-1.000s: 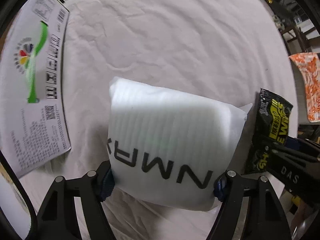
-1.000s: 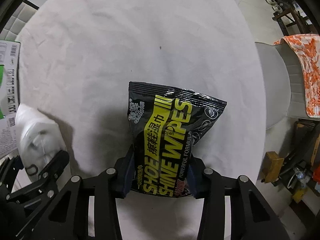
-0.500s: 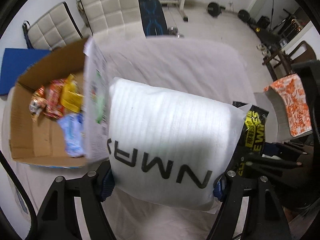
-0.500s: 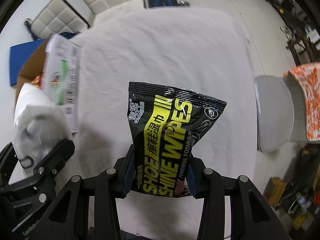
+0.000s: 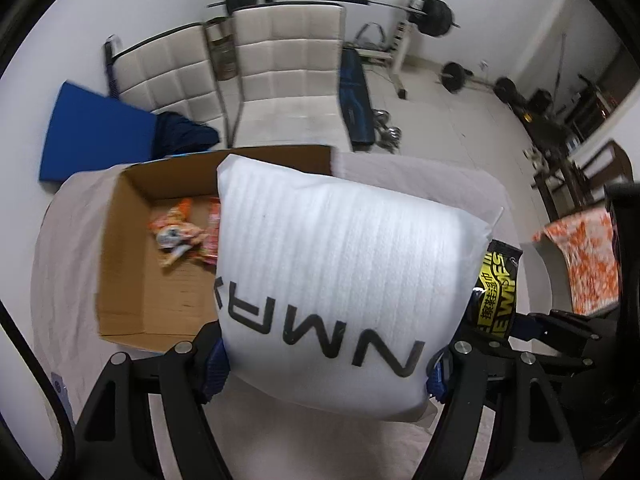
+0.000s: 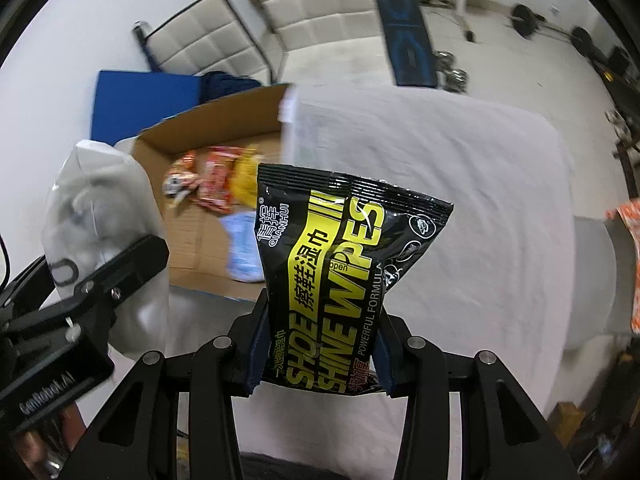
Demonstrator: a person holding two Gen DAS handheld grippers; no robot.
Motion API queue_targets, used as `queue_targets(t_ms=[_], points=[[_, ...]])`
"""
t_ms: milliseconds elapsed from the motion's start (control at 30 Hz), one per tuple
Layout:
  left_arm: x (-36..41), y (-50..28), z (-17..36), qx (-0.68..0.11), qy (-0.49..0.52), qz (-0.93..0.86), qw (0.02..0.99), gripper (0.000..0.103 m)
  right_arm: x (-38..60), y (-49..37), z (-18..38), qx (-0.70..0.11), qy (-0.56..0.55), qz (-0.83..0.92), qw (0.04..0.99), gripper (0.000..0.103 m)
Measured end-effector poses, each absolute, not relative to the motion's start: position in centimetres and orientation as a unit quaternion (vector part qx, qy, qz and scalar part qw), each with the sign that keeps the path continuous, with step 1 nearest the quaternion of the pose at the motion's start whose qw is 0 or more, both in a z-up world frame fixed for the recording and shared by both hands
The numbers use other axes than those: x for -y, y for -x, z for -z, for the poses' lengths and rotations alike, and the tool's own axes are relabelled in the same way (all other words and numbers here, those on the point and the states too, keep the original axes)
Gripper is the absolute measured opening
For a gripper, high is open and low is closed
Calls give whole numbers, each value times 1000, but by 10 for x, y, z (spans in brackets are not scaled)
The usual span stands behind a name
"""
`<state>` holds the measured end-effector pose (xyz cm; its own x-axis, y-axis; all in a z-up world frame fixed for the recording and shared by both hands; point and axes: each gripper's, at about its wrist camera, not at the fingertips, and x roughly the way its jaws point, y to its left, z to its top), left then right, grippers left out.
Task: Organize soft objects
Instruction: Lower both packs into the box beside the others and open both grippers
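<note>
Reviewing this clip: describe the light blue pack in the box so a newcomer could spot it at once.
Start at the open brown cardboard box on the white-covered table. On its floor lie several snack packets; the pale blue soft pack lies nearest the box's front edge, beside the black-and-yellow wipes pouch. It alone is blue; the neighbouring orange, red and yellow packets lie further back.

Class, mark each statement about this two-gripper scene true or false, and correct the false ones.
1. The left gripper holds a white packet with black lettering. True.
2. The right gripper is empty. False: it is shut on a black and yellow shoe wipes pack.
3. The cardboard box is open and has snack packets inside. True.
4. The wipes pack lies inside the box. False: it is held up in the gripper, outside the box.
5. The table is covered by a white cloth. True.
</note>
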<state>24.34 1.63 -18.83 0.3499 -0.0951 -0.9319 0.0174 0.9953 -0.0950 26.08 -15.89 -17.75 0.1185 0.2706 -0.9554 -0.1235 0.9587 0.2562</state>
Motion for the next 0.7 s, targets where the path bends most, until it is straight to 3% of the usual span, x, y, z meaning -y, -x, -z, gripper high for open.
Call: queue_targets(t_ms=[333, 700], points=[[-167, -280, 213, -599, 86, -16, 796, 73, 9, -296, 218, -662, -46, -196, 722, 46], [-231, -324, 319, -696, 150, 5, 702, 74, -60, -322, 323, -714, -50, -197, 670, 46]])
